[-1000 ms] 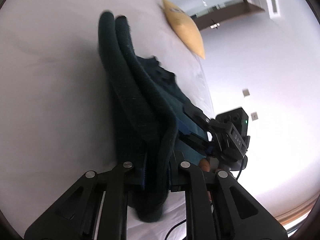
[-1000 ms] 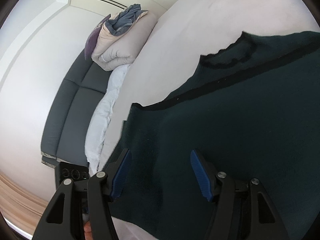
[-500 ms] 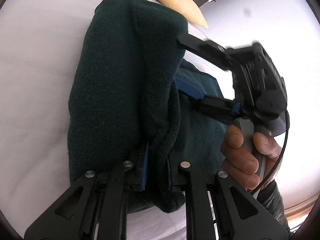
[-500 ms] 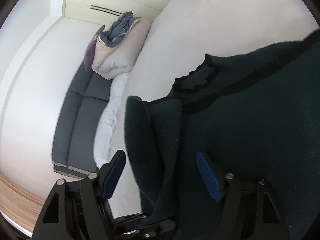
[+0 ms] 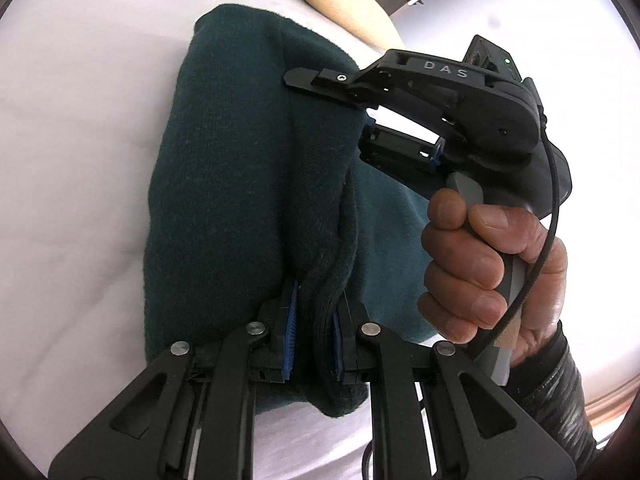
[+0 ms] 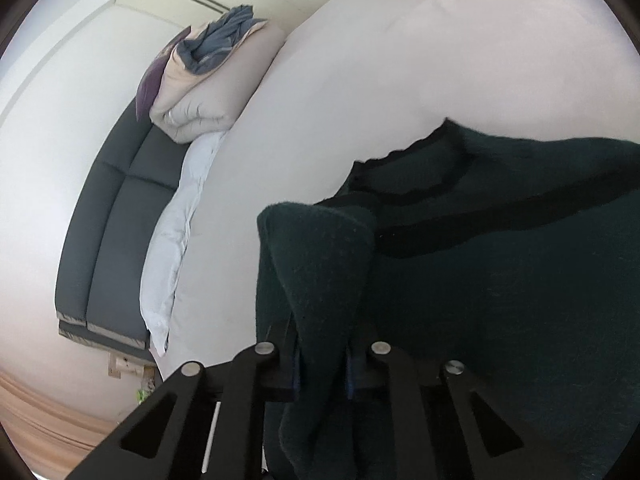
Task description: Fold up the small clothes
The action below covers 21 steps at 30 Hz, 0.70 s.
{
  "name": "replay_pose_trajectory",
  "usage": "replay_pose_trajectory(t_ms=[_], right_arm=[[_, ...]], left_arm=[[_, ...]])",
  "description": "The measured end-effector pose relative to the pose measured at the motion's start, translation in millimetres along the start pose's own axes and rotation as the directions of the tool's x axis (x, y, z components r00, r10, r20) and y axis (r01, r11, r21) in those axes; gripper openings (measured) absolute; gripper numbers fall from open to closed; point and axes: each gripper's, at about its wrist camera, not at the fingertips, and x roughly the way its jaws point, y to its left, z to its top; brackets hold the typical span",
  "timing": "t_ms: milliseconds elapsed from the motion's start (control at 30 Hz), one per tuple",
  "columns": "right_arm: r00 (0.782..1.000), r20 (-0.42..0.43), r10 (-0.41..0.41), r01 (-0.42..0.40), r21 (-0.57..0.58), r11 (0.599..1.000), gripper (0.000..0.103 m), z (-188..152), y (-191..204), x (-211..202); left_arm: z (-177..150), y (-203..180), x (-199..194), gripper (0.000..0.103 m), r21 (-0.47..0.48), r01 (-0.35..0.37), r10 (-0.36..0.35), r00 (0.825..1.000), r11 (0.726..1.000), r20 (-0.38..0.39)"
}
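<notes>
While the dark green sweater (image 5: 224, 184) lay on the white bed (image 5: 72, 128), the left gripper (image 5: 314, 334) was pinched tight on a bunched fold of it. The right gripper (image 6: 322, 368) had just been closing, and its jaws were clamped on another thick fold. A hand (image 5: 492, 268) gripped the right tool's handle, with a yellow pillow (image 5: 340, 4) further back.

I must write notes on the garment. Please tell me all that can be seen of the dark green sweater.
The dark green sweater is a soft, fuzzy knit with darker trim bands and a scalloped edge. It lies partly spread on the pale bed, one part lifted into a fold. The left gripper and the right gripper, whose jaws have just closed, both pinch its folded layers.
</notes>
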Motion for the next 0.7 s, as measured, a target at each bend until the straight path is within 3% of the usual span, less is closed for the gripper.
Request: replay_pose_trajectory(t_ms=[267, 700], right_arm=[[0.999, 0.030, -0.027, 0.028, -0.048, 0.998, 0.014, 7, -2, -35], [0.995, 0.064, -0.073, 0.073, -0.008, 0.997, 0.014, 12, -69, -103]], left_arm=[[6, -25, -17, 0.013, 0.063, 0.022, -0.022, 1.000, 0.998, 0.010], [25, -73, 6, 0.013, 0.162, 0.049, -0.034, 0.995, 0.986, -0.092]])
